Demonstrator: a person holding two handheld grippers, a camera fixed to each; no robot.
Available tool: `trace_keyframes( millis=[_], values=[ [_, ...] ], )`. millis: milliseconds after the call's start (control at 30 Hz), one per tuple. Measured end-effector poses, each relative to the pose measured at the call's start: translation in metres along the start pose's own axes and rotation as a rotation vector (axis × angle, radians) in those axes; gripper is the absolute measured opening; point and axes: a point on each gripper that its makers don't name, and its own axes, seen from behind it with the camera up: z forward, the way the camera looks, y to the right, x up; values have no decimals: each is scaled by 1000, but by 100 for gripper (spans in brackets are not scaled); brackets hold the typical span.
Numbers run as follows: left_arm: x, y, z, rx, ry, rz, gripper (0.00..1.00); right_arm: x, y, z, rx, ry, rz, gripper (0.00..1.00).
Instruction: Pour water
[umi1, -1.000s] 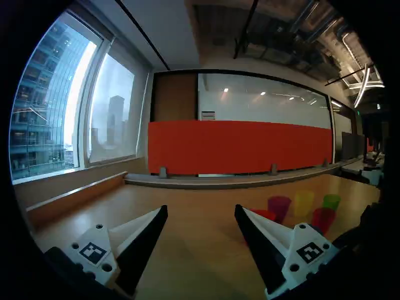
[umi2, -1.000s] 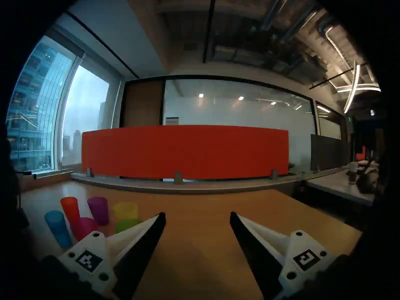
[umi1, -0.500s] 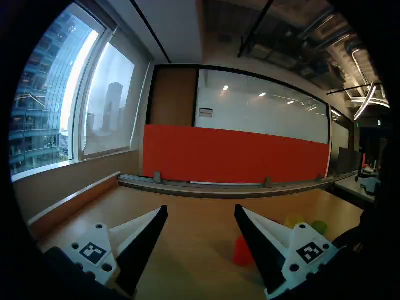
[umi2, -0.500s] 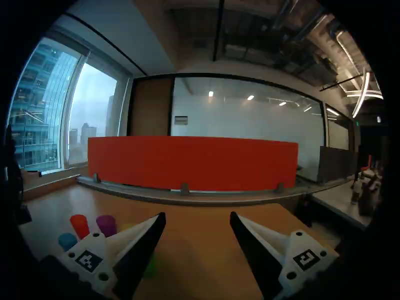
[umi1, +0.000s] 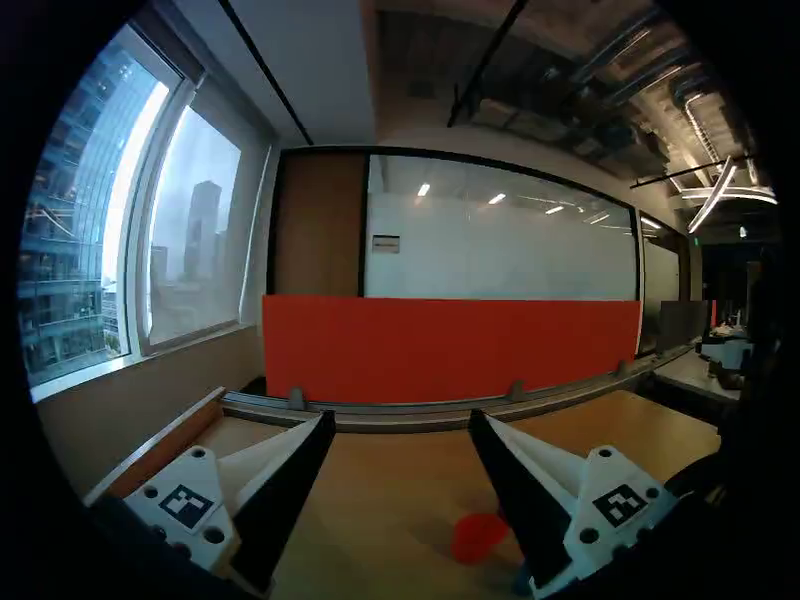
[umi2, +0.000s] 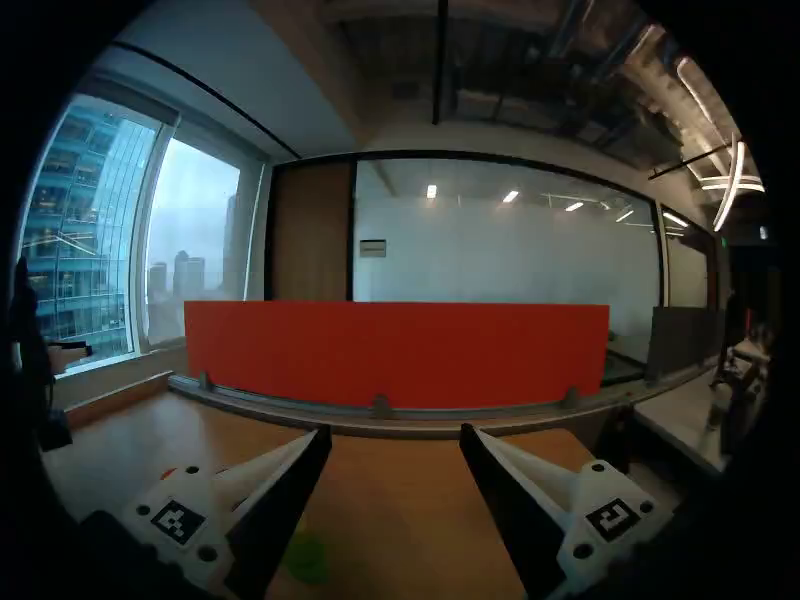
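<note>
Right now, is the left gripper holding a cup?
No: the left gripper is open, nothing between its jaws; the red cup sits on the table.

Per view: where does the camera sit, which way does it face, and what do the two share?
Left gripper view: rides the left gripper, looking along its open fingers over the wooden table to the orange partition; a red cup sits low between them.
Right gripper view: rides the right gripper, facing likewise along its open fingers; a green cup shows low by one finger.
Shared: table, partition, window at left.
</note>
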Motion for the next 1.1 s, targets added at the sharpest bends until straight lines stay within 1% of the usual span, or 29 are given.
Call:
trace_keyframes(
  millis=[200,300,400,600,700,800,900,1000,1100],
  values=[
    [16,10,0,-57,-7,24,100,5,-4,0,25,-1,12,100],
    [17,15,1,-88,-9,25,100,1,-8,1,57,-8,18,99],
    [16,21,2,-131,-16,19,100,0,-16,0,106,-15,18,99],
    [12,37,-1,-218,-15,30,100,4,-34,-3,227,-6,5,99],
    [10,47,-2,-265,-21,39,100,7,-47,-6,292,-2,-6,99],
    [10,59,-5,-316,-24,44,100,13,-59,-10,355,5,4,99],
    [10,71,-8,-369,-24,42,100,17,-66,-13,398,9,18,99],
    [9,82,-11,-413,-27,40,100,15,-72,-15,428,2,15,99],
    [6,89,-13,-439,-39,41,100,11,-78,-18,454,-21,-2,99]
  ],
)
